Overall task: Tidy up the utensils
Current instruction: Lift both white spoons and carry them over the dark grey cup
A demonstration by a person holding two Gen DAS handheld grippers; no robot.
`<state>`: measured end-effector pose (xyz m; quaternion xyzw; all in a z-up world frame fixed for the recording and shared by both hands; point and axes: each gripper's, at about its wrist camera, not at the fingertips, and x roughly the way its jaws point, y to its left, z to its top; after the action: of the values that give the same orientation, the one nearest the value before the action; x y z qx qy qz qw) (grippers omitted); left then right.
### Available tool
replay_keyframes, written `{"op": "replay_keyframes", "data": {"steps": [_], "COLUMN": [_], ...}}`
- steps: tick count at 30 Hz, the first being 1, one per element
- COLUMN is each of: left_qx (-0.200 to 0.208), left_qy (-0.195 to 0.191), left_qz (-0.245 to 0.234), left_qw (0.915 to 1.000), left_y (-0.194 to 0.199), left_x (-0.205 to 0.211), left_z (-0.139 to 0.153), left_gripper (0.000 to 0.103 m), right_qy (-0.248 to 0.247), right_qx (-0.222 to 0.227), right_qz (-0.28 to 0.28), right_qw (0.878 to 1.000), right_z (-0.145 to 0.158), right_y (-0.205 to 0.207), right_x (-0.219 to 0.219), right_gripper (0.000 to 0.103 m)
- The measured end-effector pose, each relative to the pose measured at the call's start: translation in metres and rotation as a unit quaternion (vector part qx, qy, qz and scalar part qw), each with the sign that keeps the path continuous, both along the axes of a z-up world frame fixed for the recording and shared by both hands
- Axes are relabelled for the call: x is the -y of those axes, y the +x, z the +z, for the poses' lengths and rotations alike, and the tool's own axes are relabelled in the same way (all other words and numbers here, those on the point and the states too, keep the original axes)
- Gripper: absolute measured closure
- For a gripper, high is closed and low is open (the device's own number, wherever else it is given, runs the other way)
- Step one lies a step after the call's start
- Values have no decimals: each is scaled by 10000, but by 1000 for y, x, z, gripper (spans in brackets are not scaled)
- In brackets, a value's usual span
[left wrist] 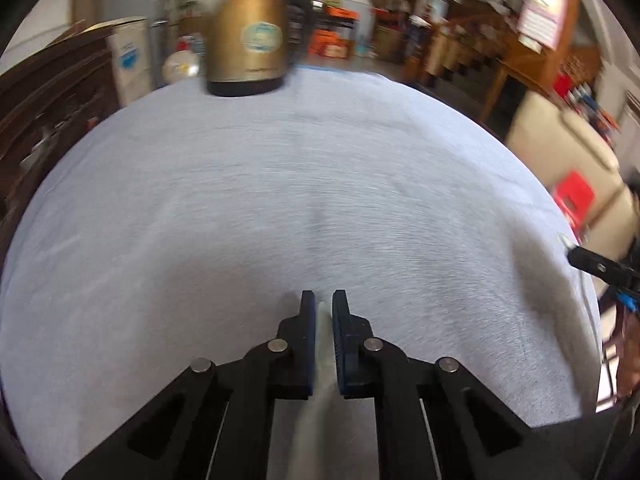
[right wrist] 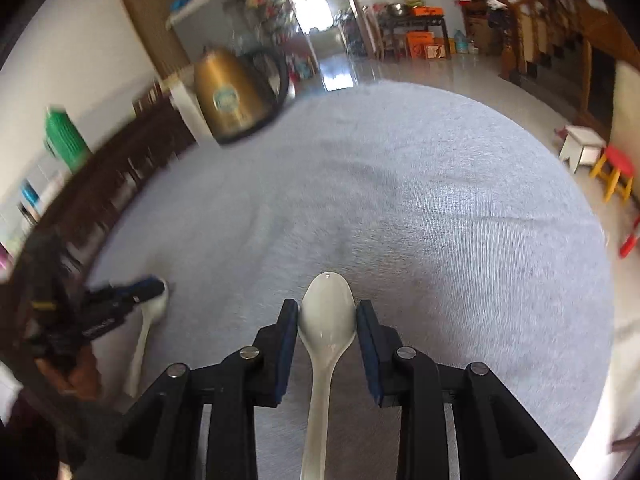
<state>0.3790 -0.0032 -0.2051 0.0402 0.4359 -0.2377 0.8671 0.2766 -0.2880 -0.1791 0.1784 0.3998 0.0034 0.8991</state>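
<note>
1. Right gripper (right wrist: 327,312): clenched on a white ceramic spoon (right wrist: 326,320). Pads press both sides of the bowl; the handle runs back between the arms toward the camera. Spoon sits nearer the person than the kettle (right wrist: 232,96), over the grey tablecloth (right wrist: 440,220).
2. Left gripper (left wrist: 324,304): jaws nearly together on something pale and thin. The right wrist view shows it pinching a second white spoon (right wrist: 146,332) at the bowel end, handle trailing toward the person, well on the near side of the kettle.
3. Judgement: both spoons are in hand; the step is carrying them to a common spot. No holder or tray is in view, so the destination cannot be told.
4. To do it well: keep both grips firm, since glazed ceramic is slick and a bowl held by its curved sides can squirt out. Set down low and gently, handles parallel.
5. Surroundings: kettle stands at the far edge of the cloth; the middle of the cloth is bare. A red stool (right wrist: 618,172) and a white stool (right wrist: 580,146) stand on the floor beyond the table.
6. In the way: nothing between grippers and open cloth. Motion blur suggests fast travel; slow before release.
</note>
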Motion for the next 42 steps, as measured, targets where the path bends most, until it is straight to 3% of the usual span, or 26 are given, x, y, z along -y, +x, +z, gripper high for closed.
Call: {"op": "replay_keyframes", "data": {"steps": [3, 8, 13, 16, 18, 19, 22, 25, 26, 27, 28, 35, 42], "left_qx": [102, 3, -134, -311, -274, -253, -340, -404, -242, -180, -82, -99, 205], "left_qy": [-78, -218, -172, 67, 245, 368, 691, 724, 713, 673, 613, 97, -769], "left_qz": [286, 499, 470, 384, 345, 295, 140, -18, -21, -53, -75, 66, 566], "left_qw": [9995, 9985, 9987, 9988, 9987, 9986, 9969, 9966, 9972, 9976, 9981, 9999, 9952], "left_y": [-12, -30, -38, -25, -16, -12, 5, 15, 14, 12, 9, -8, -55], "left_x": [-23, -49, -52, -38, -29, -23, -5, 4, 4, 4, 2, -23, -63], "left_z": [5, 7, 12, 11, 10, 7, -8, -21, -22, -23, -24, -24, 9], "left_gripper": [96, 97, 97, 83, 60, 56, 53, 53, 59, 71, 73, 74, 74], "right_qy": [318, 713, 696, 622, 627, 641, 643, 672, 662, 659, 665, 676, 679], "right_qx": [290, 312, 404, 321, 239, 212, 87, -10, -38, -55, -67, 31, 705], "right_qz": [-126, -236, -213, -210, -234, -245, -311, -342, -348, -350, -352, -298, -234], "right_qw": [9990, 9967, 9965, 9973, 9975, 9974, 9974, 9972, 9972, 9972, 9971, 9973, 9949], "right_z": [3, 0, 10, 10, 7, 6, 0, -7, -8, -10, -11, -7, 21], "right_y": [-15, -31, -47, -49, -47, -49, -46, -44, -44, -43, -42, -43, -60], "right_x": [3, 0, -6, -9, -9, -10, -9, -7, -7, -7, -7, -10, -22], "right_gripper": [71, 71, 71, 71, 71, 71, 71, 71, 71, 71, 71, 71, 71]}}
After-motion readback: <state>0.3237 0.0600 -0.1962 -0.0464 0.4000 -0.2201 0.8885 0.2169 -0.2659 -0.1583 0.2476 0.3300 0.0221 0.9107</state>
